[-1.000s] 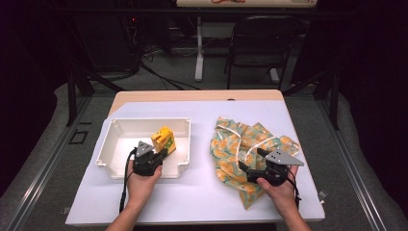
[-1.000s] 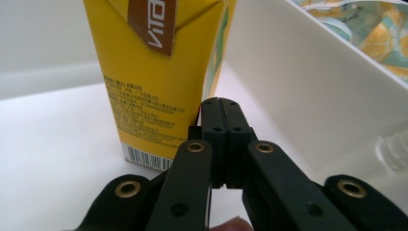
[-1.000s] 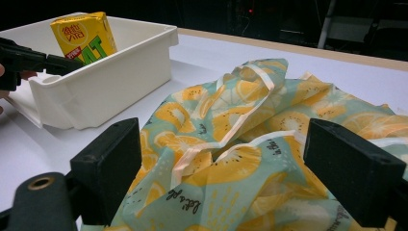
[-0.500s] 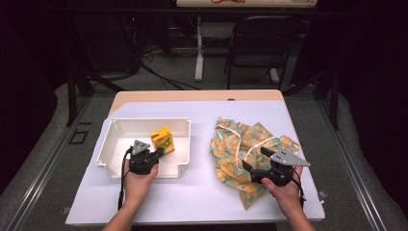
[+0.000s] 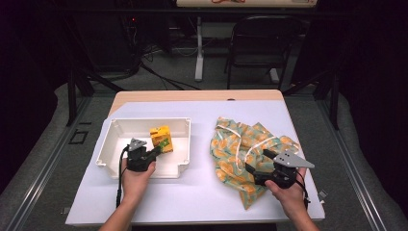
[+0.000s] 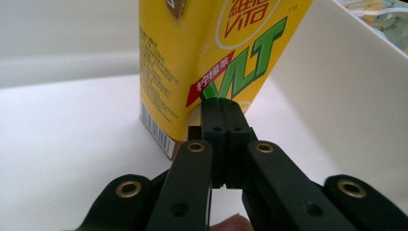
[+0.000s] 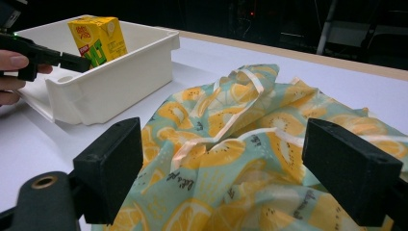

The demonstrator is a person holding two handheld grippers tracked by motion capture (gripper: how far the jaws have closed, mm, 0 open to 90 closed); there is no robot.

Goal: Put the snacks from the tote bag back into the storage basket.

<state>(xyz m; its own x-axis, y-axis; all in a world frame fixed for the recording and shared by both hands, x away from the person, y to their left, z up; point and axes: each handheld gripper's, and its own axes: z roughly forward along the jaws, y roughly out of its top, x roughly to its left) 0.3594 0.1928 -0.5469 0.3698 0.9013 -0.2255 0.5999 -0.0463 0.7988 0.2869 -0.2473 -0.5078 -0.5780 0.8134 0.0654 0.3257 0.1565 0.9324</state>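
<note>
Desk [image 5: 192,202] with a white cover carries two groups of things, one to each side. At the left sits a shallow white tray [image 5: 108,144], and inside it, toward its far right part, stands a yellow drink carton [image 5: 160,137] printed with green letters and a red label. The left tongs [image 5: 161,147], held in the person's left hand [image 5: 136,175], reach over the tray's near wall and point at the carton. In the left gripper view the two black jaws are pressed flat against each other with nothing between them, and their joined tip lies right at the carton's [image 6: 211,57] lower front face; whether it touches the carton cannot be told. The carton leans a little in that view, and the tray's white wall [image 6: 346,96] rises beside it.

To the right, well apart from the tray, a crumpled cloth bag [image 5: 245,149] lies on the desk, pale green with orange fruit slices and cream ribbon handles. The right tongs [image 5: 256,162], in the right hand [image 5: 288,192], hover at the bag's near edge. In the right gripper view the jaws stand wide apart and hold nothing, with the bag [image 7: 250,159] spread beyond them.
</note>
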